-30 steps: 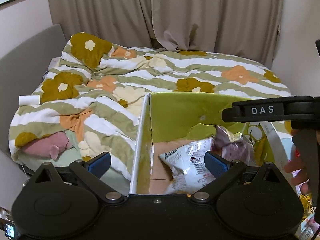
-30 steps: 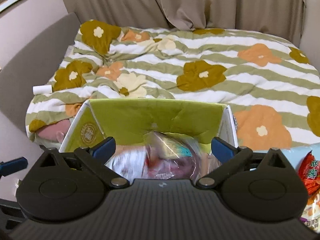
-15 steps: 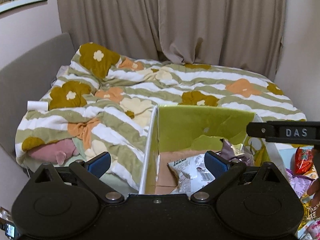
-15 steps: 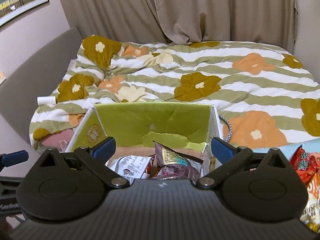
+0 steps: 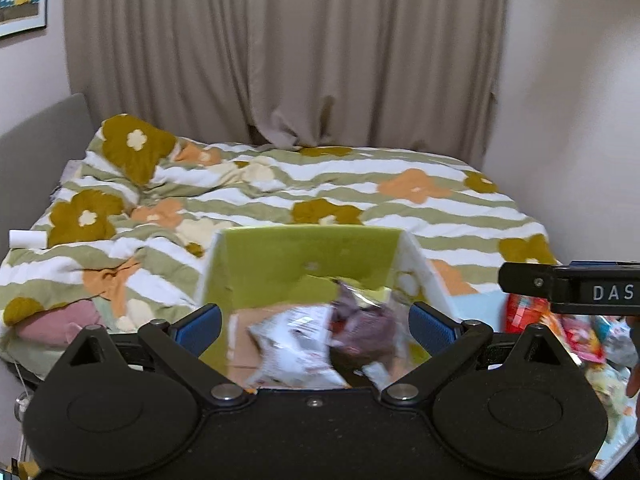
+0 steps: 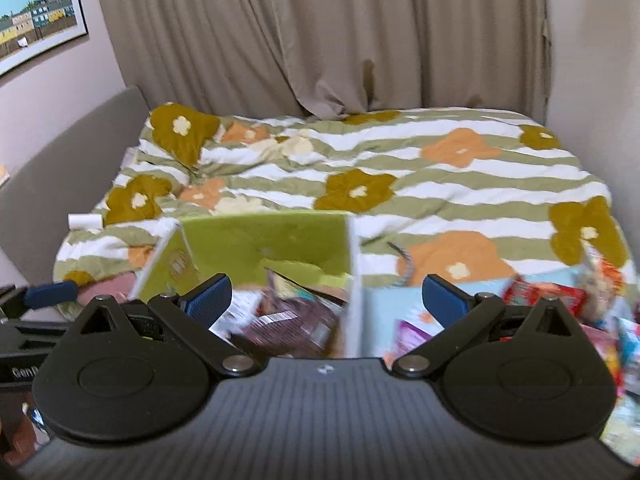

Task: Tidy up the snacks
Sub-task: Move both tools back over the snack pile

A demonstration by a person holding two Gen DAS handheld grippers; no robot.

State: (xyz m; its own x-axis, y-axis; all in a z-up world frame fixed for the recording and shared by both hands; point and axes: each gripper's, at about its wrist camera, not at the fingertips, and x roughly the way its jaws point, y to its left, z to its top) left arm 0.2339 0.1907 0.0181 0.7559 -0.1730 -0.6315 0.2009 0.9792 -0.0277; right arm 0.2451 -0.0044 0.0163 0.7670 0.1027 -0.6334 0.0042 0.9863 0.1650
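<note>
The green cardboard box [image 5: 308,256] is taken as the reference; it stands at the near edge of the bed [image 5: 400,200]. Inside the box, a white snack packet [image 5: 292,344] and a dark purple snack packet [image 5: 360,320] are seen side by side, blurred. More loose snack packets [image 6: 540,296] are piled to the right of the box. The left claw [image 5: 316,322] is held wide open above the box, with nothing gripped. The right claw [image 6: 326,296] is likewise spread wide and empty, over the box's right wall.
</note>
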